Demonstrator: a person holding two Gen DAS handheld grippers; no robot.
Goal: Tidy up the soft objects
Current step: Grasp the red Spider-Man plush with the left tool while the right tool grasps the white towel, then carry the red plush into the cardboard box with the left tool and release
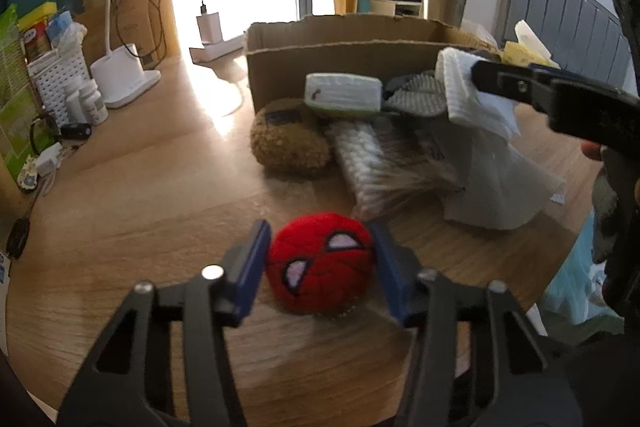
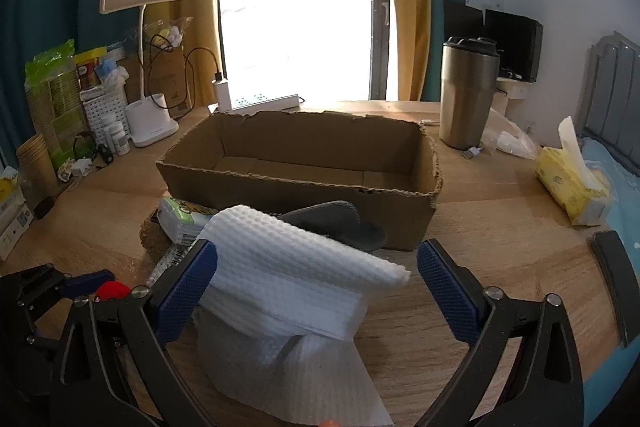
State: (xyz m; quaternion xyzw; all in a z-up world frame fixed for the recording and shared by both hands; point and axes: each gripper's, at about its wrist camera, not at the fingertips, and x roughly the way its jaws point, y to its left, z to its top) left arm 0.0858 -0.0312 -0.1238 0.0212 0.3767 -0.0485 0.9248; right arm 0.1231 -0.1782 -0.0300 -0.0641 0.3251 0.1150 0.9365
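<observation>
Sitting on the wooden counter [image 1: 120,211] is one red plush ball [image 1: 320,263] with a spider-mask face, caught between the two blue pads of the left gripper [image 1: 320,267]; both pads touch its sides, so the fingers are narrowed onto it. Behind it lies a small heap of soft things: one brown fuzzy pouch [image 1: 288,143], one pack of wipes [image 1: 344,95] resting on top of it, one grey slipper [image 1: 416,95], and one bundle of striped, fringed cloth [image 1: 384,167]. One white waffle-weave cloth [image 2: 296,267] is draped in folds in front of the heap. The right gripper [image 2: 316,291] stands wide, its fingers on either side of that cloth; its left pad [image 2: 184,291] looks to be against the cloth's edge, though the fold may only be overlapping it, while the right pad sits clear of it.

Beyond the heap stands one open cardboard box [image 2: 296,183], with the slipper just in front of its near wall. Around it on the counter are one steel tumbler [image 2: 468,95], one yellow tissue pack [image 2: 572,187], one white desk lamp [image 2: 148,67] and one white slotted basket [image 2: 100,111].
</observation>
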